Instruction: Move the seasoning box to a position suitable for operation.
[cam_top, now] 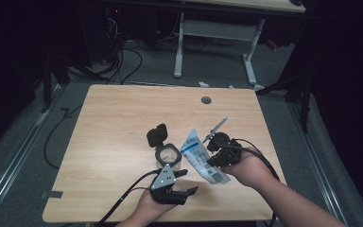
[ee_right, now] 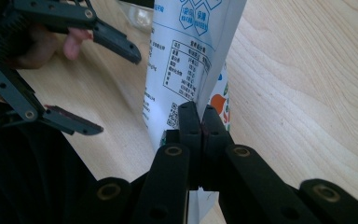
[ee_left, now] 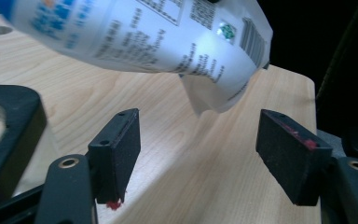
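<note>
Take the glass jar [cam_top: 167, 154] on the table [cam_top: 113, 123] as your landmark; its black flip lid [cam_top: 157, 134] stands open at the far side.

Your left hand-held gripper [cam_top: 182, 188] sits just on the near side of the jar, released, with nothing between its pads [ee_left: 115, 151]. In the left gripper view the jar's black rim lies off to one side, and the bag hangs above and ahead of the gap.

Just right of the jar, the white printed pouch [cam_top: 201, 158] hangs tilted in the air, its upper end leaning toward the jar's mouth and its lower end nearest the table.

Further right, your right hand-held gripper [cam_top: 214, 157] is clenched on one edge of that pouch; in the right gripper view the pads [ee_right: 189, 126] pinch only a thin strip of film. I can't quite tell whether the pouch is already torn open.

The risk from here:
- That narrow pinch could slip if the contents shift, dropping the pouch beside the jar.
- If you tip it before the opening is over the mouth, the contents would spill onto the table.
- Swinging your left tool in could knock the jar or the raised lid.
</note>
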{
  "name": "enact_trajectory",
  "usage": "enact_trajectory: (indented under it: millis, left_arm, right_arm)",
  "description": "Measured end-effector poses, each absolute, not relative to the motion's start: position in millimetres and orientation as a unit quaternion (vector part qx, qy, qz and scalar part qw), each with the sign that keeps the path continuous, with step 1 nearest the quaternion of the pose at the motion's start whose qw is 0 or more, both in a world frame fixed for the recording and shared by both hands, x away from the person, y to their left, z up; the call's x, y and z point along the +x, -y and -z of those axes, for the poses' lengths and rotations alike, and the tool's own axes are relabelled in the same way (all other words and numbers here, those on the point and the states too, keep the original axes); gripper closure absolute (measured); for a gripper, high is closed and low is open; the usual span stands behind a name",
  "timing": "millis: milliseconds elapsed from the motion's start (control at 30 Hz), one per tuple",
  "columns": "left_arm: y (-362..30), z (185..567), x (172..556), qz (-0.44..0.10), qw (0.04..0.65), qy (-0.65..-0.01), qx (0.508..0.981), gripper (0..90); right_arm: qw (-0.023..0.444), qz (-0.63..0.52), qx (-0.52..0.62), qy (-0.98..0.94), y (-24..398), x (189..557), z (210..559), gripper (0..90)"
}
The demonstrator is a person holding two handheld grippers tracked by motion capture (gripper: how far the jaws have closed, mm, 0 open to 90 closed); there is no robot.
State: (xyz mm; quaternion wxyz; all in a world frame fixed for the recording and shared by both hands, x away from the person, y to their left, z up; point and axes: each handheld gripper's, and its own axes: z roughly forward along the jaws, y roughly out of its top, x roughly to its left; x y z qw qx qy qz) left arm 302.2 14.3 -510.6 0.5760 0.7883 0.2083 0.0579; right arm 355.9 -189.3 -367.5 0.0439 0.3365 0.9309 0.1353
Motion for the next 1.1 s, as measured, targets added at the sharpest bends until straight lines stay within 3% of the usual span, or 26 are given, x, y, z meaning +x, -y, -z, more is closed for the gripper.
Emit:
enact_trajectory:
  millis: [633,1100]
  left_arm:
    - [-13.7,517.9,299.1,-0.073,0.564,-0.201,0.798,28.5]
    - [9.8,522.6,296.7,-0.093,0.538,-0.202,0.813,39.3]
  right_arm:
    - [0.024,-0.147,0.311,-0.939,144.9,355.0,361.4,90.0]
    - [0.012,-0.153,0.329,-0.932,152.8,355.7,368.4,90.0]
